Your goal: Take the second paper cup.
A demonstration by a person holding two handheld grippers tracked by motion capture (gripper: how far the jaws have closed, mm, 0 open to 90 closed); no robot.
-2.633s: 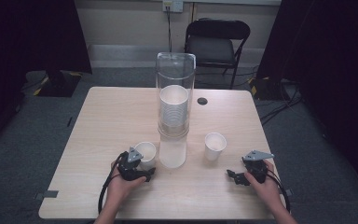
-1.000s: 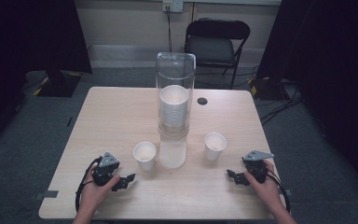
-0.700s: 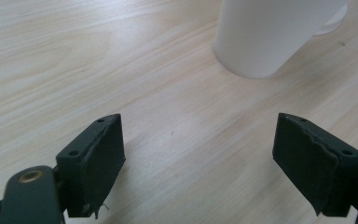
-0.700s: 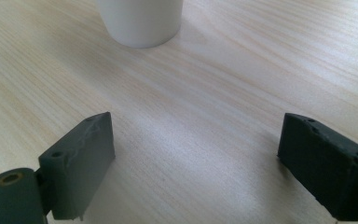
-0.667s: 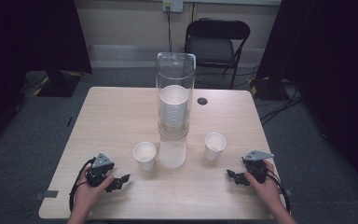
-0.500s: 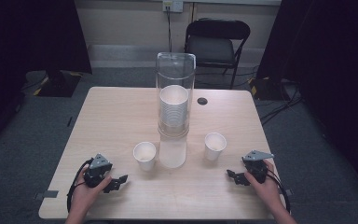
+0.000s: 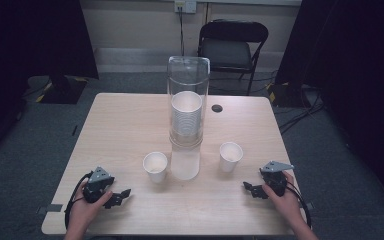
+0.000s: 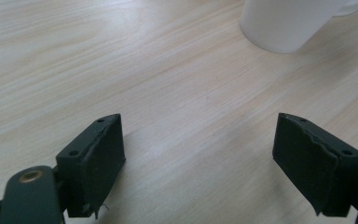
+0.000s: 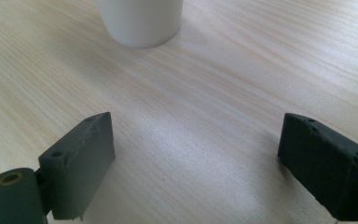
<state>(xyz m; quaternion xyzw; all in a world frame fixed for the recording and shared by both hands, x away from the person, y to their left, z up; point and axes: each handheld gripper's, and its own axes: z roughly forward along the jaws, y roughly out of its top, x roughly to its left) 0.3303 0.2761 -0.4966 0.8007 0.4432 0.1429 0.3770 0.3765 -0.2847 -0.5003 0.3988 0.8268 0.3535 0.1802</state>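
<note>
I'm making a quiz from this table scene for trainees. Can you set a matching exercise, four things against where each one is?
Things:
1. cup stack
2. left cup
3. chair
4. right tongs

Places:
A. behind the table's far edge
B. open, by the near right edge
C. inside the clear tube
D. standing left of the tube's base

Pairs: 1-C, 2-D, 3-A, 4-B

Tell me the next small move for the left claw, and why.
Probably ease the left claw forward toward the white paper cup on the left: its jaws stand wide open over bare light wooden table, and that cup stands just ahead, free and upright.
</note>
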